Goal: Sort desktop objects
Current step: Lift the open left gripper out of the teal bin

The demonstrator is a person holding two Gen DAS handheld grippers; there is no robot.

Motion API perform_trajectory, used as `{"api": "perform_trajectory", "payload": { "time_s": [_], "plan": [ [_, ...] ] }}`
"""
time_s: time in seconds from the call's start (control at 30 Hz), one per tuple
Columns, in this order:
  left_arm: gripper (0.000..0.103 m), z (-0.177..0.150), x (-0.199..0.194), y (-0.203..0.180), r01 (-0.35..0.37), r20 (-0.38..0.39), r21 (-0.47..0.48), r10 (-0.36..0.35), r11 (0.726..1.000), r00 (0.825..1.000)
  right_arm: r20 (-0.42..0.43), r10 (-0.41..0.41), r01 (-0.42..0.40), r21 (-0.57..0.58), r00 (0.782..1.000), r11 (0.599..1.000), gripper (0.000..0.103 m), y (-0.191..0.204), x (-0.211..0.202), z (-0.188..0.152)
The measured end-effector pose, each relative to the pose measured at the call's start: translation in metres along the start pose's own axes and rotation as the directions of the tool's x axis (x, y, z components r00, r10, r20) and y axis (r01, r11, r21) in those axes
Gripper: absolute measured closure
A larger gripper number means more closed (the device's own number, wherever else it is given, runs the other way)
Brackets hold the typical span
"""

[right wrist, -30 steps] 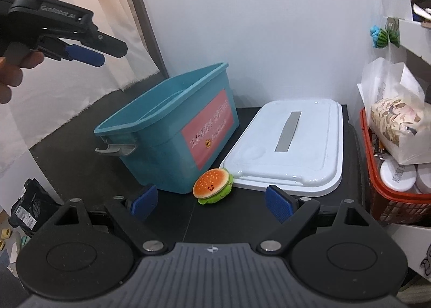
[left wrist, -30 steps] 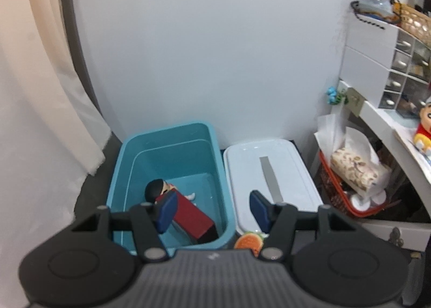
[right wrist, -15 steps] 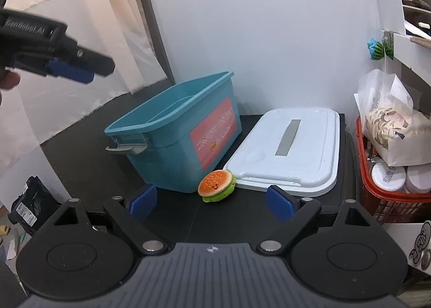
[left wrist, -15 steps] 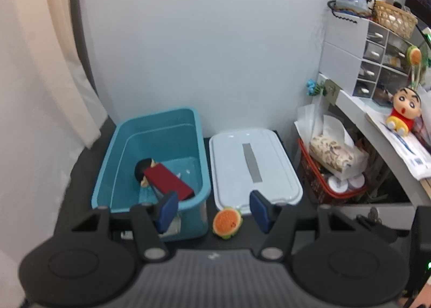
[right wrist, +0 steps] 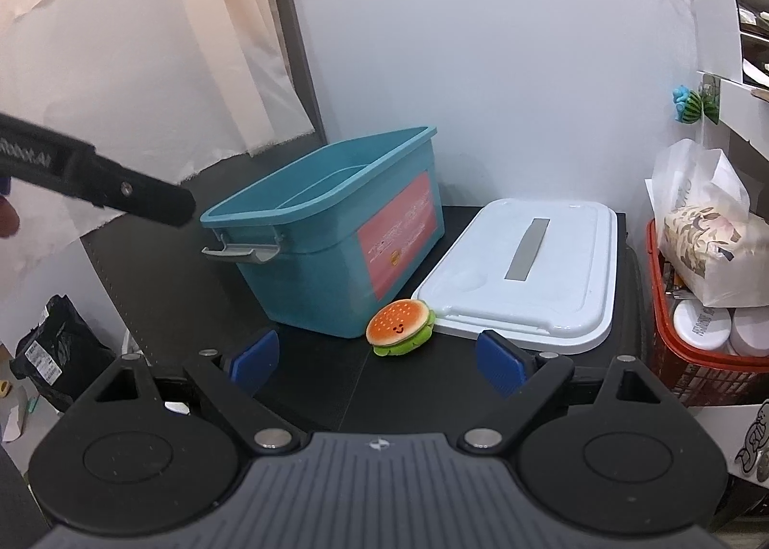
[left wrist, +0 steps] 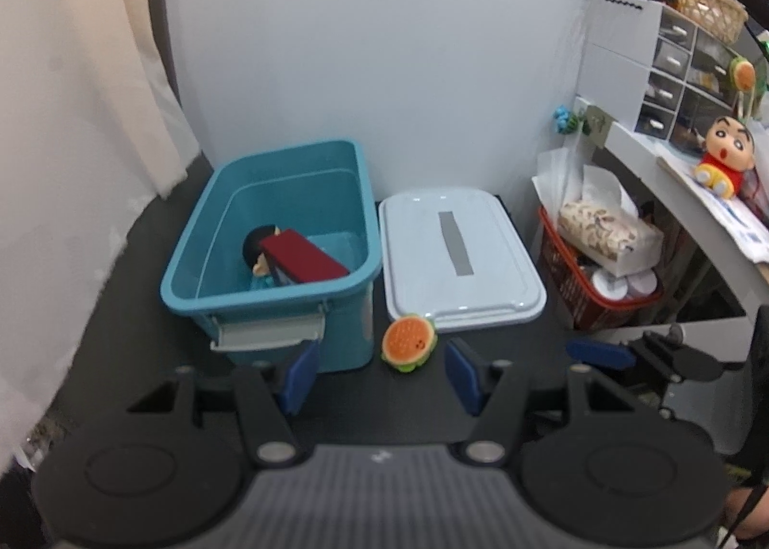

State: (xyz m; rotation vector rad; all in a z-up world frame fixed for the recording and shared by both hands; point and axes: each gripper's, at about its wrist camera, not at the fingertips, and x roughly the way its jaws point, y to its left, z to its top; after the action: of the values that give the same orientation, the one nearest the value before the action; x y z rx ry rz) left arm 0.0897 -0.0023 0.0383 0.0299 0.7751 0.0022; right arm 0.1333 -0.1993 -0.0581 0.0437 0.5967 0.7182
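A teal storage bin [left wrist: 269, 299] stands on the dark table, also in the right wrist view [right wrist: 307, 232]. Inside it lie a dark red box [left wrist: 305, 256] and a small doll [left wrist: 257, 249]. A plush hamburger [left wrist: 408, 342] lies on the table in front of the bin's white lid [left wrist: 456, 256]; it also shows in the right wrist view [right wrist: 400, 327], with the lid [right wrist: 528, 270] behind it. My left gripper [left wrist: 382, 376] is open and empty, held back above the table. My right gripper [right wrist: 375, 359] is open and empty, just short of the hamburger.
A red basket [left wrist: 601, 289] with a tissue pack and jars stands right of the lid. A white shelf [left wrist: 673, 169] with a doll and drawer units is at far right. A curtain [left wrist: 72, 116] hangs at left. A black bag [right wrist: 53, 352] lies below the table.
My left gripper has pulled back and up from over the bin, so the whole bin, lid and hamburger now show. My right gripper has backed off slightly. Both stay open.
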Motion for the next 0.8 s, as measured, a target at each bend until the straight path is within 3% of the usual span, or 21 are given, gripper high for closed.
{"api": "perform_trajectory", "payload": {
  "time_s": [0.8],
  "plan": [
    [0.042, -0.024, 0.061, 0.021, 0.017, -0.052, -0.068, -0.021, 0.998, 0.998, -0.051, -0.005, 0.004, -0.023, 0.999, 1.0, 0.011, 0.008, 0.026, -0.011]
  ]
}}
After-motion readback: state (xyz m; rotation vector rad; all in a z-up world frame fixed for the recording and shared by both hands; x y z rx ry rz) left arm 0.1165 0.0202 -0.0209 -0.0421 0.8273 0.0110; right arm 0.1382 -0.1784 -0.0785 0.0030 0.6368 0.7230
